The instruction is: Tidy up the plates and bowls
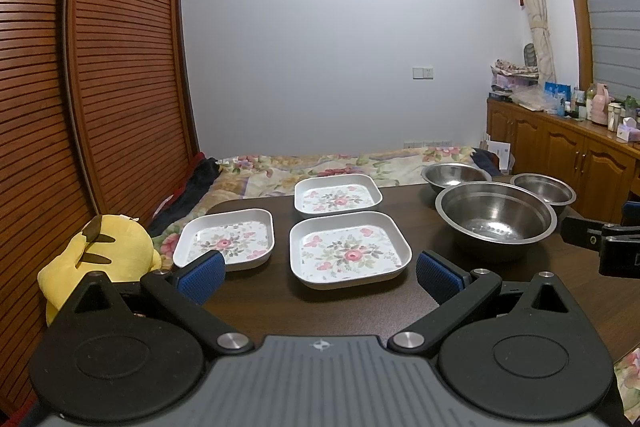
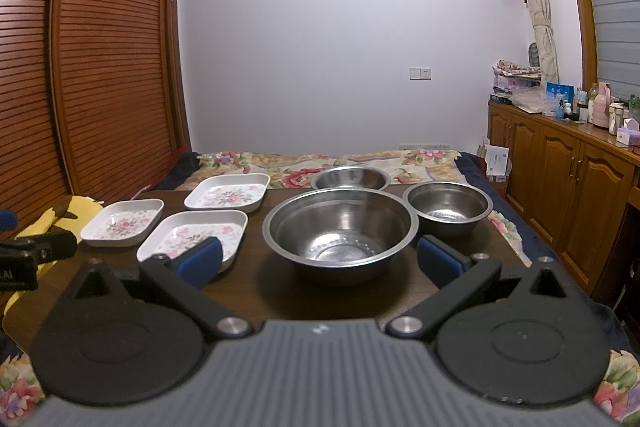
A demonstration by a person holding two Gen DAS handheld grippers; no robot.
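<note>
The left gripper (image 1: 318,277) has two black angular finger arms, each ending in a blue pad (image 1: 202,275) with a fine ribbed texture, and each hinged on a round silver screw near a grey ridged body that bears a small cross-shaped mark. Two flat black discs with raised inner circles flank that body, with a black triangular cut-out bracket above each. The right gripper (image 2: 318,259) is built alike: black arms, blue pads (image 2: 438,261), silver screws, grey ridged body, black discs.
</note>
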